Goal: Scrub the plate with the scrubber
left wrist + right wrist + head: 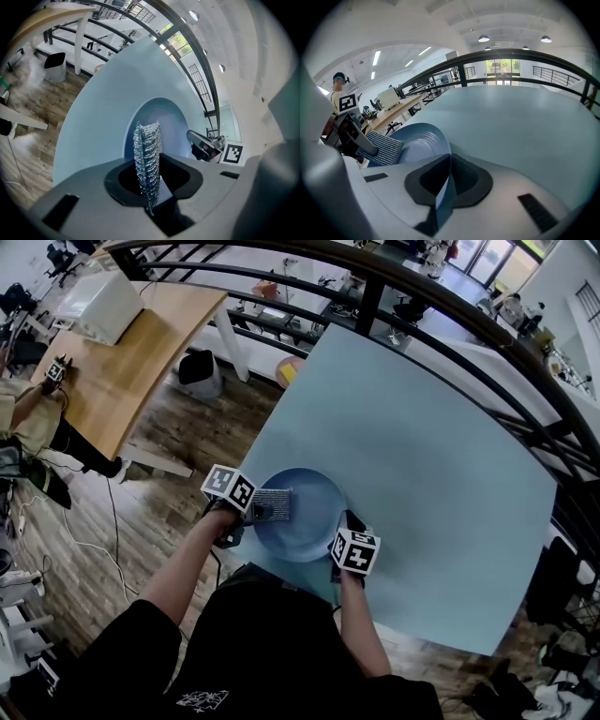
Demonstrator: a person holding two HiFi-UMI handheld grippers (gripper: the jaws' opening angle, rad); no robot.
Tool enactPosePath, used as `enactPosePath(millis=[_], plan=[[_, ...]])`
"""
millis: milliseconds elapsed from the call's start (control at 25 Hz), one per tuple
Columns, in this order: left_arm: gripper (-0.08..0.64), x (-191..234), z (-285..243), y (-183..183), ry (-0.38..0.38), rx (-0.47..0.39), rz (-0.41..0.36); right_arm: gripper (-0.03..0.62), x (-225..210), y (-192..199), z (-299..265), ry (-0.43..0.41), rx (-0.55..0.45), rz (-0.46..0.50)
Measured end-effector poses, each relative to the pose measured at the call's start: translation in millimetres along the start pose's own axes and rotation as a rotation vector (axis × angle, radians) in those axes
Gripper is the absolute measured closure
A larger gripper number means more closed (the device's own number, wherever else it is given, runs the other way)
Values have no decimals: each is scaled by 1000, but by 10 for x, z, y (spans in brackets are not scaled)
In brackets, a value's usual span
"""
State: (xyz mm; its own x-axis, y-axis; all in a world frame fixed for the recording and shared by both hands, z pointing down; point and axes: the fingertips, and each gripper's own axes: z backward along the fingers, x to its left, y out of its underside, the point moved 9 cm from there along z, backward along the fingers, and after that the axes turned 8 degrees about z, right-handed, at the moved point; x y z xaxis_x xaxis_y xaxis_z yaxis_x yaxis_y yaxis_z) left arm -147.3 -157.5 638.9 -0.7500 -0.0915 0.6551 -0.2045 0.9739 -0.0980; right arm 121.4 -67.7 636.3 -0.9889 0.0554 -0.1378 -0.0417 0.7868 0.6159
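Holding a mesh scrubber (274, 506), the left claw (253, 514) reaches over the blue plate (314, 507).

Indoor open workspace, brightly lit. Floored in dark wood planks (178, 442) at left, with loose cables (103, 521) trailing across the near part. Large pale blue table (441, 474) over centre and right. Curved wooden desk (141, 352) at far left, bearing a white box (101, 306). Dark-topped bin (199, 374) on the floor between desk and table. Black metal railing (370, 301) curving along the table's far side. White ceiling (440, 18) with round lamps (483, 38) and strip lights (377, 57). Bright windows (504, 65) at the far end.
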Motion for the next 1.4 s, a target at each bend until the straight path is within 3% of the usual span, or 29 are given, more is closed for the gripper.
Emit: enactPosePath(millis=[360, 840, 1400], plan=[[460, -2, -4, 172, -31, 100, -75, 577, 20, 0, -1, 3, 5, 7], [461, -202, -240, 330, -13, 178, -136, 577, 12, 1, -9, 7, 4, -1], [461, -443, -513, 329, 18, 204, -182, 577, 12, 1, -10, 13, 8, -1]])
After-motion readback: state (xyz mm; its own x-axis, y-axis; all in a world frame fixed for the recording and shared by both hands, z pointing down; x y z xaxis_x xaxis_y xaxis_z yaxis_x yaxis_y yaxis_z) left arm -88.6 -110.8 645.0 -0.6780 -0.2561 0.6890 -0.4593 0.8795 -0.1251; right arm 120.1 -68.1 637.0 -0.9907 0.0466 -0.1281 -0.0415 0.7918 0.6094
